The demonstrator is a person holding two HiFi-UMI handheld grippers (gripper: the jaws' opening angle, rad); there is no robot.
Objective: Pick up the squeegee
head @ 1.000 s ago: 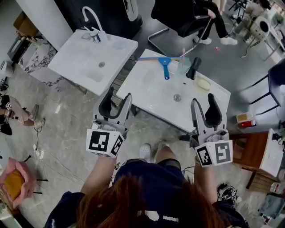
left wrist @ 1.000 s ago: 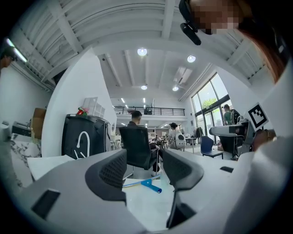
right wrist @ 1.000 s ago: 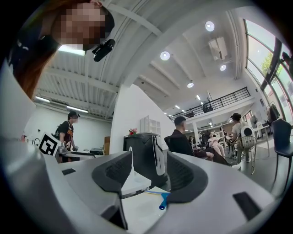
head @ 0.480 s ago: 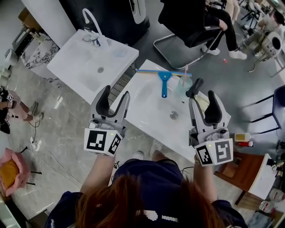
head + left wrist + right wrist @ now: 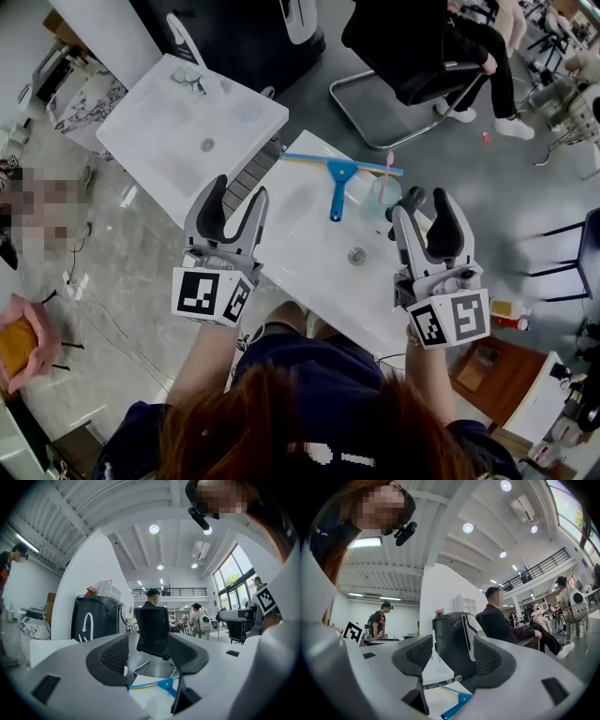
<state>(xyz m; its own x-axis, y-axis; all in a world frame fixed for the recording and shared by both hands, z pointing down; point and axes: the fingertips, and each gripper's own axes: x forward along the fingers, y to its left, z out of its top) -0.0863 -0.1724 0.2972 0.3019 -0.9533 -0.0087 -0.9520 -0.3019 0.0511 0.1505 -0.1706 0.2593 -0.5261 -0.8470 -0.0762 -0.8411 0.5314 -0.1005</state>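
Both have advanced toward the sink (image 5: 298, 236): left gripper (image 5: 239, 190) and right gripper (image 5: 427, 201) gape wide, empty. Squeegee (image 5: 336, 185) lies at its far edge, blade along the edge, handle pointing toward the drain (image 5: 356, 255).

Head view overhead; gripper views level, sharing squeegee (image 5: 339, 173)

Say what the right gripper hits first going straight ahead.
Likely nothing near: the right gripper, open and empty, aims level above the sink top, over the blue squeegee lying there. Farther on stands a black cabinet.
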